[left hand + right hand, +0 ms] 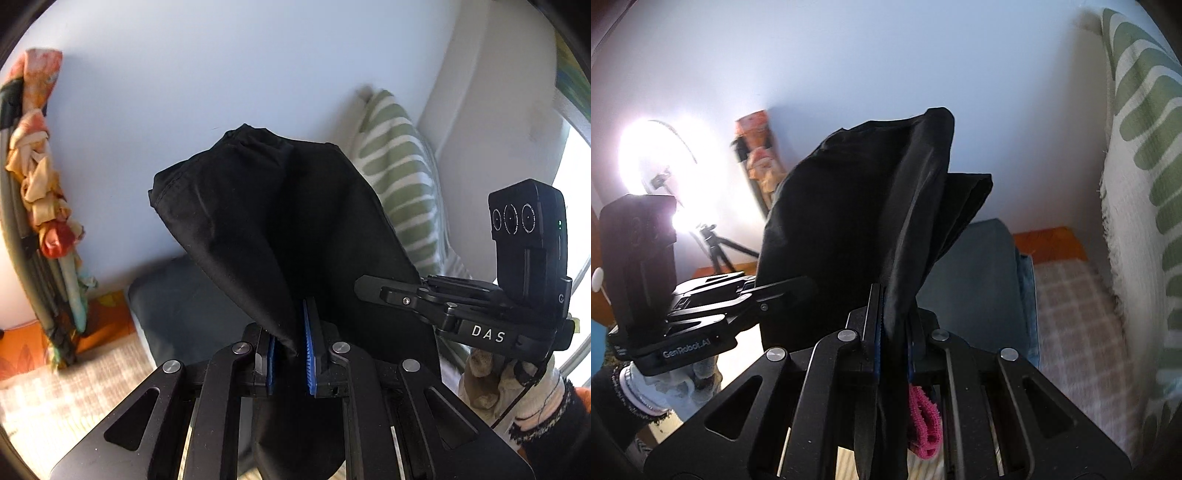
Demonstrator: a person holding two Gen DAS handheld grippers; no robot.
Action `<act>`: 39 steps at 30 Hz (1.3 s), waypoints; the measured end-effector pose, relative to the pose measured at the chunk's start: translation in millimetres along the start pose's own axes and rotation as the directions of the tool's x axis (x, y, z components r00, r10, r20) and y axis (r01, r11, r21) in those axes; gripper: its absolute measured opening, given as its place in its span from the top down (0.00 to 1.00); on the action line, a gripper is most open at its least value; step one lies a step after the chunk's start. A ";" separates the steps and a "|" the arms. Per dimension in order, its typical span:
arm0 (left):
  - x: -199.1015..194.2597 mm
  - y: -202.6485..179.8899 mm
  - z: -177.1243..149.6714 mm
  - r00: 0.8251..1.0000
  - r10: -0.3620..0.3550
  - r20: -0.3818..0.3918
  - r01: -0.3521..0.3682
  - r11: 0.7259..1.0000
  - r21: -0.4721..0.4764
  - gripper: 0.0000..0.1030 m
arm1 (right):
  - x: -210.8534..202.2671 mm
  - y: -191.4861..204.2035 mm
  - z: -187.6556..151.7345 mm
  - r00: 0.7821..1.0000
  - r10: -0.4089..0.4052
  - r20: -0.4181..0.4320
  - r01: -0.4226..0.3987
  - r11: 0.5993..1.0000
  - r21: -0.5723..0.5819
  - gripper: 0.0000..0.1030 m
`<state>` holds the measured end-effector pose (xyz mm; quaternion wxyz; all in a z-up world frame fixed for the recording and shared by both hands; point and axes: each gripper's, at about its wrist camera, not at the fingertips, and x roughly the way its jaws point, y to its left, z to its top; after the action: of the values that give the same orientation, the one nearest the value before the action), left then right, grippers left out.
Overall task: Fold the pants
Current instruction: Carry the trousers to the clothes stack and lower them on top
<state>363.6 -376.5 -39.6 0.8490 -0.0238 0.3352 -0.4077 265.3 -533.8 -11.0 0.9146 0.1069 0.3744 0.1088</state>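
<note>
While both the left gripper (290, 350) and right gripper (894, 332) clamp the black pants (280, 221) aloft above the checked bedspread (1071, 302), the left's thin corner hold could slip, collapsing the fold.

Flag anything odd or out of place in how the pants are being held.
The black pants hang bunched in the air, pinched by the left gripper and the right gripper. A pink fabric item lies below the right jaws; what it is, I cannot tell.
</note>
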 end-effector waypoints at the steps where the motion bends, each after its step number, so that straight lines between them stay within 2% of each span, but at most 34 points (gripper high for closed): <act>1: 5.7 4.2 1.7 1.000 0.010 -0.003 -0.010 1.000 -0.003 0.90 | 7.6 -3.2 3.5 1.000 -0.003 -0.002 0.003 1.000 0.001 0.90; 8: 31.2 14.0 1.1 0.996 0.087 -0.029 -0.087 0.996 0.015 0.90 | 47.6 -26.1 7.8 0.998 -0.042 -0.040 0.043 0.999 0.018 0.90; 13: 42.5 20.3 0.8 0.987 0.154 -0.045 -0.154 0.988 0.012 0.90 | 65.5 -37.0 1.8 0.988 -0.134 -0.075 0.134 0.991 0.004 0.87; 16: 41.5 22.1 4.2 0.980 0.193 -0.038 -0.193 0.981 0.020 0.89 | 73.0 -40.8 -2.2 0.971 -0.217 -0.104 0.217 0.976 -0.011 0.82; 18: 40.5 23.2 7.0 0.979 0.200 -0.040 -0.199 0.980 0.023 0.88 | 72.8 -43.8 -3.9 0.956 -0.275 -0.102 0.275 0.961 -0.014 0.68; 19: 38.8 23.4 7.3 0.979 0.202 -0.039 -0.201 0.979 0.024 0.87 | 69.6 -44.1 -4.2 0.952 -0.293 -0.087 0.292 0.956 -0.017 0.63; 21: 34.3 22.8 7.0 0.978 0.207 -0.035 -0.206 0.978 0.035 0.75 | 61.3 -45.0 -4.0 0.947 -0.316 -0.059 0.316 0.949 -0.008 0.49; 22: 32.2 22.3 6.4 0.977 0.212 -0.035 -0.210 0.977 0.041 0.72 | 57.6 -44.4 -3.6 0.946 -0.319 -0.053 0.319 0.948 -0.004 0.47; 23: 28.3 23.1 4.9 0.976 0.217 -0.034 -0.215 0.976 0.039 0.64 | 54.3 -43.0 -3.5 0.946 -0.320 -0.049 0.320 0.947 -0.003 0.47; 26: 19.1 23.7 1.4 0.980 0.193 -0.043 -0.193 0.981 0.022 0.58 | 41.7 -36.7 -7.0 0.946 -0.323 -0.033 0.323 0.946 -0.011 0.47; 27: 15.6 22.8 -0.1 0.980 0.192 -0.045 -0.191 0.981 0.019 0.51 | 37.1 -34.5 -8.7 0.946 -0.322 -0.028 0.322 0.947 -0.010 0.47; 29: 6.0 20.0 -4.3 0.982 0.183 -0.044 -0.183 0.983 0.008 0.43 | 33.9 -27.1 -8.1 0.947 -0.319 -0.024 0.319 0.948 -0.008 0.47; 31: -2.5 16.5 -9.0 0.984 0.168 -0.051 -0.169 0.986 -0.001 0.43 | 23.6 -19.0 -11.9 0.946 -0.325 -0.014 0.325 0.946 -0.015 0.41; 33: -8.1 12.4 -12.7 0.984 0.166 -0.062 -0.167 0.986 -0.005 0.36 | 12.5 -8.6 -14.5 0.942 -0.336 0.013 0.336 0.942 -0.025 0.32; 37: -26.5 4.1 -21.6 0.984 0.166 -0.066 -0.168 0.986 -0.021 0.33 | -11.5 6.4 -21.9 0.940 -0.339 0.041 0.340 0.941 -0.012 0.29; 39: -37.1 -1.6 -26.1 0.983 0.172 -0.069 -0.174 0.985 -0.021 0.32 | -24.5 14.9 -27.2 0.939 -0.340 0.053 0.341 0.940 -0.003 0.22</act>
<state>330.7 -345.2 -38.9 0.8691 0.0078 0.3697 -0.3284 227.2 -523.4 -9.7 0.9297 0.0375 0.3627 -0.0516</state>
